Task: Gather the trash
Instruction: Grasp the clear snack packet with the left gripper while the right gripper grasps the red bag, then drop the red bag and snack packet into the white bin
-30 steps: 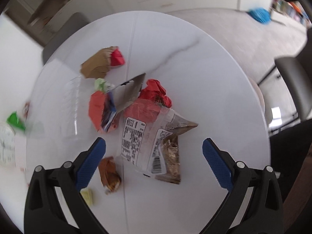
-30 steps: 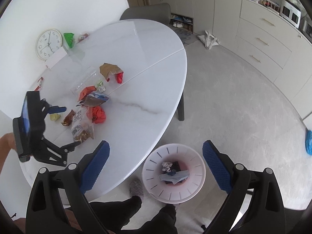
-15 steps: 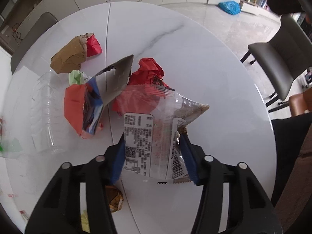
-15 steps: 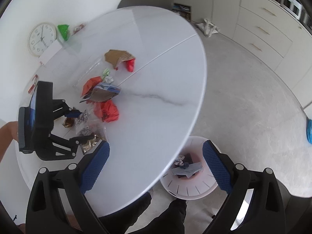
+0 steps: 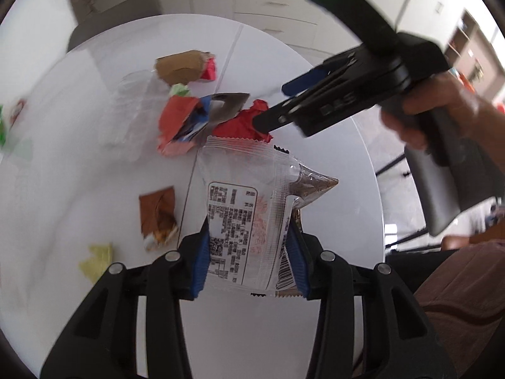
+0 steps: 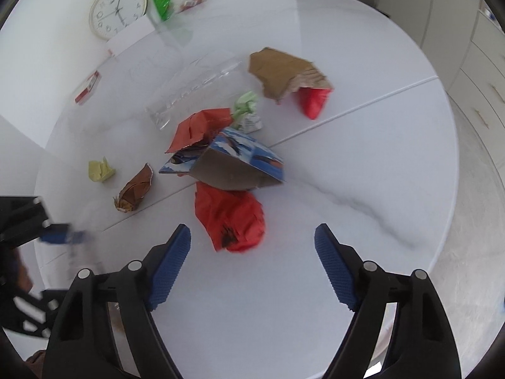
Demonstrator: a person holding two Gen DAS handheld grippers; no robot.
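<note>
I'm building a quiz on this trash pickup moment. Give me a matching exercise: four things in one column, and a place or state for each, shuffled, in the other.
Things:
1. clear printed plastic wrapper
2. crumpled red paper
3. round white wall clock
4. torn brown paper bag

Places or states:
A. at the table's far edge, by the wall
B. clamped in the left gripper
C. partly covers a red scrap
D. on the table just ahead of the open right gripper

Pairs: 1-B, 2-D, 3-A, 4-C
</note>
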